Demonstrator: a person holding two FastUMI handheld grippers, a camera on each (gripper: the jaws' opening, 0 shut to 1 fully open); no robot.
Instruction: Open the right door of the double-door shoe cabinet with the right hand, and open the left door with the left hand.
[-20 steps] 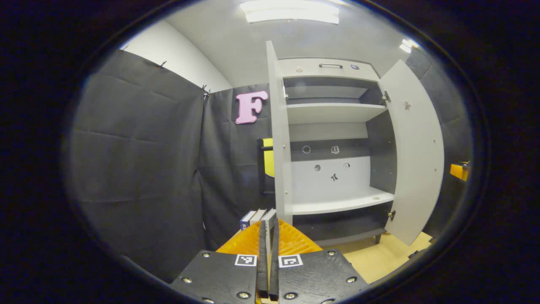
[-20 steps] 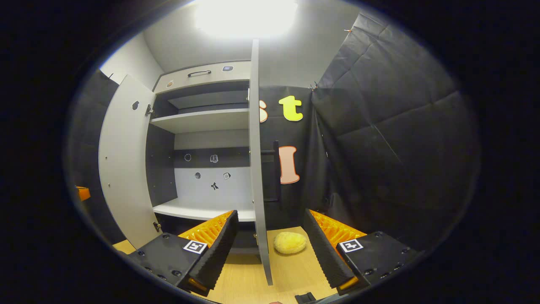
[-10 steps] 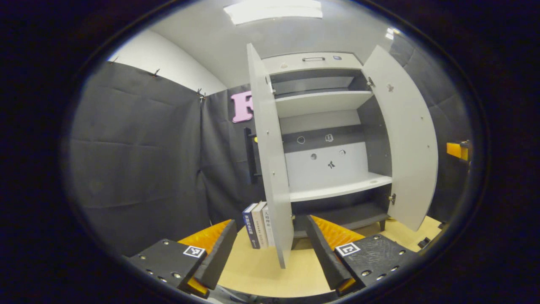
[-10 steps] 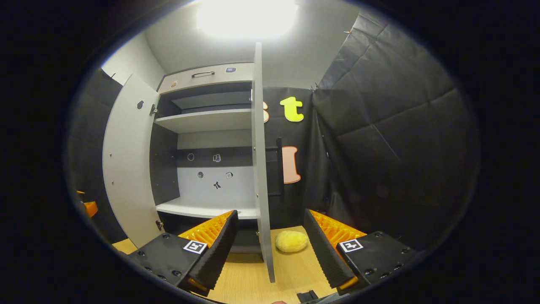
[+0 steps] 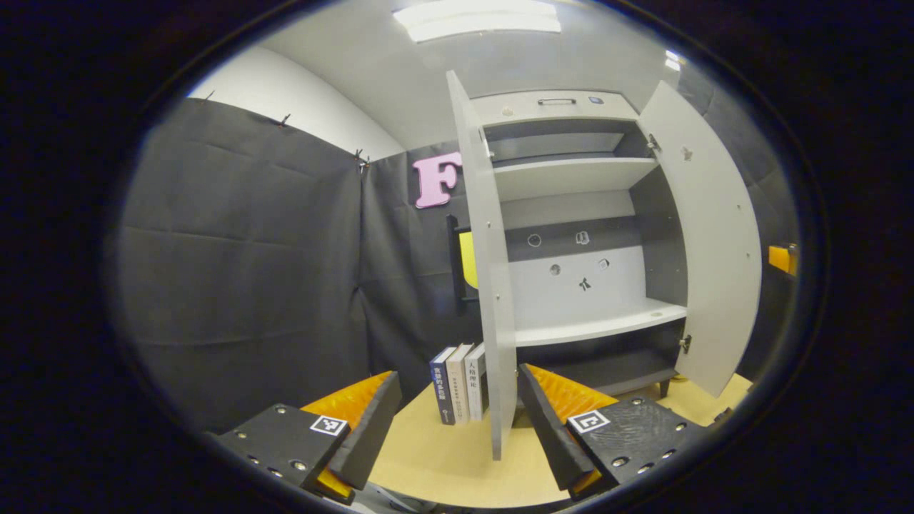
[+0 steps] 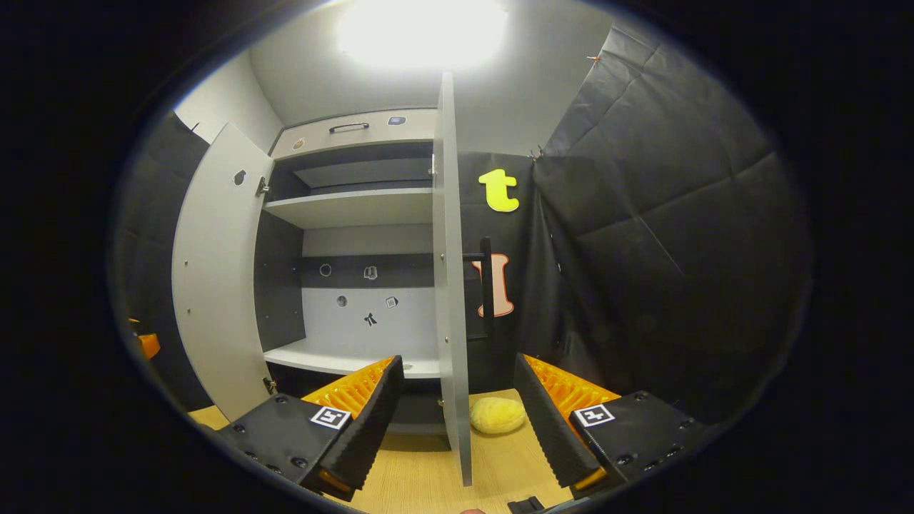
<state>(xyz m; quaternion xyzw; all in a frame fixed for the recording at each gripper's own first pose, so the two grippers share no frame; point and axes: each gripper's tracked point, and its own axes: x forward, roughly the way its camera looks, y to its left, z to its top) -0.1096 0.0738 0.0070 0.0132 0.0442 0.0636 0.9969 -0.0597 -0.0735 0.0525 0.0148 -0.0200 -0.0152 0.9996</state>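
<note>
The grey shoe cabinet (image 5: pixel 571 175) stands with both doors swung out and its shelves bare. In the left gripper view the left door (image 5: pixel 493 285) is seen edge-on, its free edge between but apart from the fingers of my open left gripper (image 5: pixel 457 435). The right door (image 5: pixel 714 235) hangs wide at the right. In the right gripper view the right door (image 6: pixel 450 285) is edge-on too, with its black handle (image 6: pixel 488 285) on the outer face. My right gripper (image 6: pixel 457 428) is open, its fingers either side of that edge without touching. The left door (image 6: pixel 214 271) stands open at the left.
Three books (image 5: pixel 460 382) stand on the wooden floor (image 5: pixel 435 457) behind the left door. A yellow sponge-like lump (image 6: pixel 498 415) lies on the floor beside the right door. Black cloth walls close in on both sides. A drawer (image 5: pixel 557 107) tops the cabinet.
My left gripper went from shut at the left door's edge to open and drew back a little. The right gripper stayed open; the right door drifted slightly right in its view.
</note>
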